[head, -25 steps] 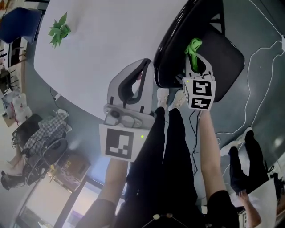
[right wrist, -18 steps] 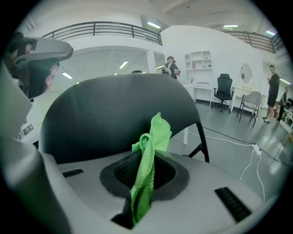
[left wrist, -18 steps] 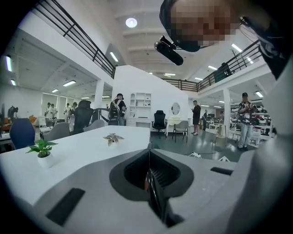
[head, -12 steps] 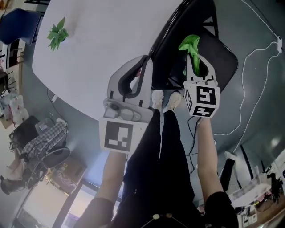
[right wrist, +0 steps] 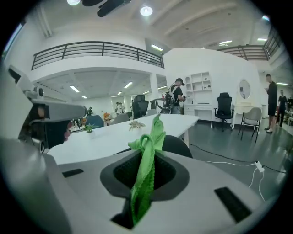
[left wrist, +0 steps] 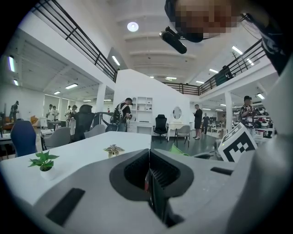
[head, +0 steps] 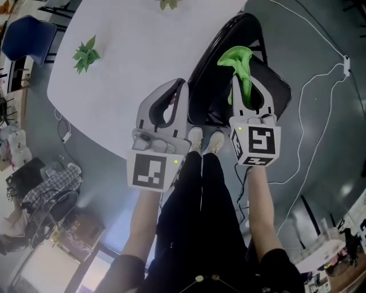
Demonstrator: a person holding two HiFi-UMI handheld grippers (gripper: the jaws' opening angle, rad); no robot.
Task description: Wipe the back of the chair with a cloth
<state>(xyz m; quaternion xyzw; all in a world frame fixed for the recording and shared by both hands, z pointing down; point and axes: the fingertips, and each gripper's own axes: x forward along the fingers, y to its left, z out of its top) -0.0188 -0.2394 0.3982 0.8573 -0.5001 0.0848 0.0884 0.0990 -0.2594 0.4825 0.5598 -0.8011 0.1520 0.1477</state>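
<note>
A black office chair point(head: 213, 64) stands pushed against the white table, its glossy backrest facing me; the top of the backrest point(right wrist: 177, 144) shows just past the right jaws. My right gripper point(head: 242, 79) is shut on a bright green cloth point(head: 237, 58), which hangs bunched over the backrest's upper part. In the right gripper view the cloth point(right wrist: 153, 132) sticks up from between the jaws of the right gripper point(right wrist: 145, 157). My left gripper point(head: 181, 84) is held left of the chair over the table edge, shut and empty, as the left gripper view shows point(left wrist: 149, 154).
The white table point(head: 131, 51) carries two small potted plants point(head: 86, 54) point(head: 167, 3). A white cable point(head: 309, 103) lies on the grey floor right of the chair. The person's legs and shoes point(head: 203, 140) stand just behind the chair. A blue chair point(head: 26, 37) is far left.
The right gripper has carried the green cloth a little to the left, onto the backrest's upper part. The left gripper has stayed beside the chair, still shut.
</note>
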